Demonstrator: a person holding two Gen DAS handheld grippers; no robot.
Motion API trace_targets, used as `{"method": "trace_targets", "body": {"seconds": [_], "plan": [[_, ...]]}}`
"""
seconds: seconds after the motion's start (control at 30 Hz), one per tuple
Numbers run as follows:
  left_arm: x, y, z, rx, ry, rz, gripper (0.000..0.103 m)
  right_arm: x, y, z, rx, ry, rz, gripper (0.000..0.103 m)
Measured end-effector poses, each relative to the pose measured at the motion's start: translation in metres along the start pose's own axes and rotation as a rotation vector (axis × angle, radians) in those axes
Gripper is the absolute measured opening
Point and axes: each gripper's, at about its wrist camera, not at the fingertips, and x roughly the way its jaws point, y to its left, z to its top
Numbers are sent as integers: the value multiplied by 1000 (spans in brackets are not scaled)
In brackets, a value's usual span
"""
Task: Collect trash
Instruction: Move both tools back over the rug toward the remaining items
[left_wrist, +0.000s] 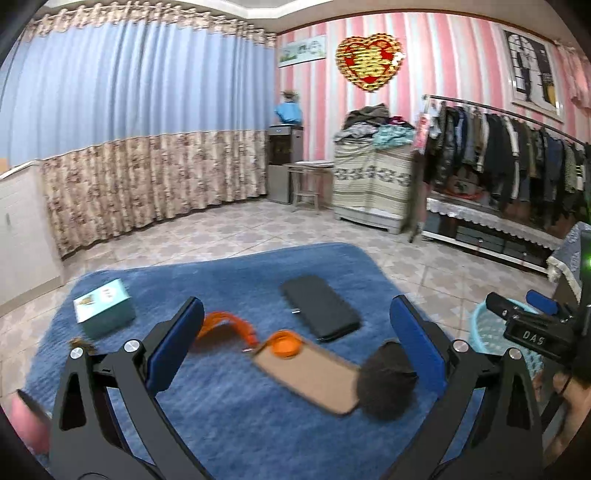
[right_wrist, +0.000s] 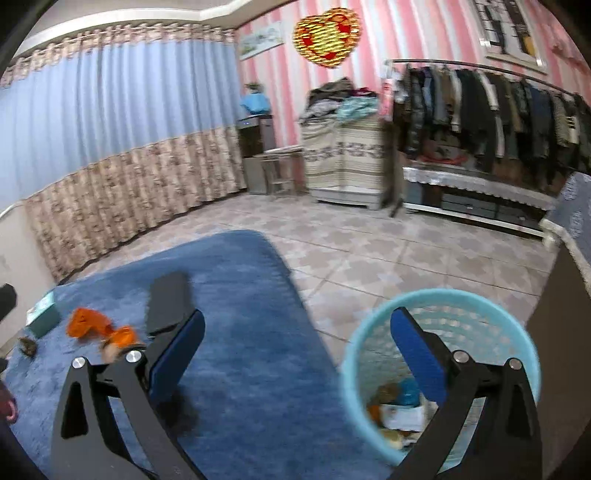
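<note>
Starting from our own tongs, we find both pairs spread as wide as they go and carrying nothing: the left gripper (left_wrist: 295, 343) hangs over the blue rug (left_wrist: 229, 417) with a dark fuzzy ball (left_wrist: 386, 380) showing against its right finger, though we cannot tell whether they touch, and the right gripper (right_wrist: 295, 350) straddles the rim of the light blue mesh basket (right_wrist: 439, 299), one finger over the rug, the other over the basket's mouth. In the left wrist view the right gripper (left_wrist: 521, 314) also shows at three o'clock, above the basket (left_wrist: 484, 328). Inside the basket, at about five o'clock in the right wrist view, scraps of paper and wrappers (right_wrist: 399, 410) already lie, so we judge the collecting well begun but not finished. Left on the rug, ahead of the left tongs, are a brown cardboard piece (left_wrist: 310, 376) at six o'clock, an orange peel-like scrap (left_wrist: 284, 343) on its far end, an orange strip (left_wrist: 225, 325) at nine o'clock of that, a flat black case (left_wrist: 319, 306) at twelve o'clock, a teal box (left_wrist: 103, 306) at ten o'clock, and a small brown clump (left_wrist: 79, 345) near the rug's left edge. Which of these count as trash we can only guess.
</note>
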Motion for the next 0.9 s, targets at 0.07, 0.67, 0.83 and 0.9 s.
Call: {"method": "trace_targets", "body": {"seconds": [0.07, 0.67, 0.83, 0.9], "plan": [[-3, 16, -2, -14, 3, 27, 97, 0, 18, -1, -20, -9, 34, 98], [22, 138, -60, -128, 176, 223, 97, 52, 80, -38, -73, 239, 174, 98], [33, 145, -67, -157, 201, 222, 97, 63, 101, -49, -109, 284, 205, 97], [36, 142, -68, -138, 205, 228, 97, 65, 109, -52, -138, 292, 212, 91]]}}
